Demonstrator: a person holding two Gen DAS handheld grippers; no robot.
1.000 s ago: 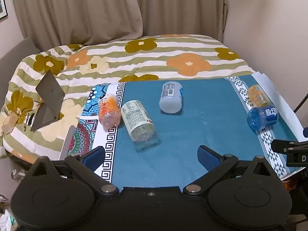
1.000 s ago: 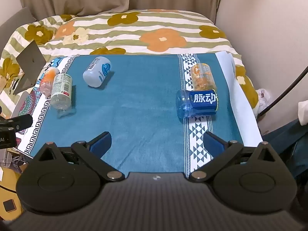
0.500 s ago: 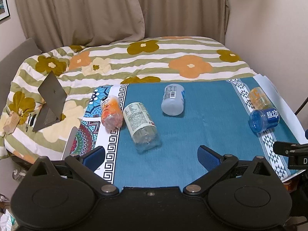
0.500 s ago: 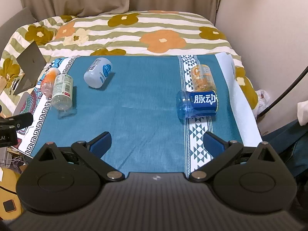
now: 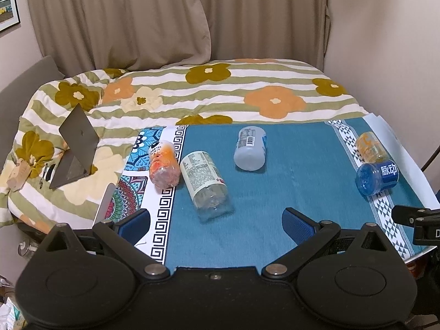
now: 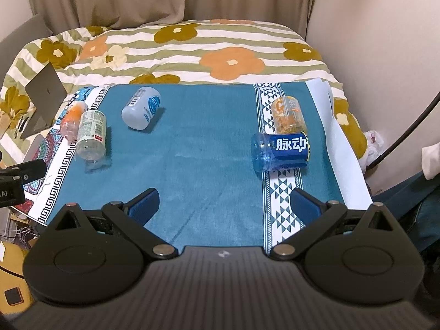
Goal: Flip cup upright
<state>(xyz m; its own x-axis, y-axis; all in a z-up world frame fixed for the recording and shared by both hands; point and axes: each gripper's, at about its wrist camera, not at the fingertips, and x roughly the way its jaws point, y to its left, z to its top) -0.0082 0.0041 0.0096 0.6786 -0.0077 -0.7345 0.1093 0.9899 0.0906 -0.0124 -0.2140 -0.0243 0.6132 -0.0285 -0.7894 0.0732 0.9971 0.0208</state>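
Several cut-bottle cups lie on their sides on a teal cloth. In the left wrist view: a clear cup with a white label, an orange-tinted cup beside it, a frosted white cup, a blue cup and an orange cup at the right. In the right wrist view the blue cup and orange cup lie ahead right. My left gripper is open and empty, short of the clear cup. My right gripper is open and empty, short of the blue cup.
A flowered striped quilt covers the bed behind the cloth. A grey folded stand sits at the left on the quilt. Curtains hang behind and a wall stands at the right. The cloth's near edge lies just under both grippers.
The left wrist view has tilted up and pulled back slightly, so the cups sit lower and farther. The right gripper has barely moved. Both stay open.
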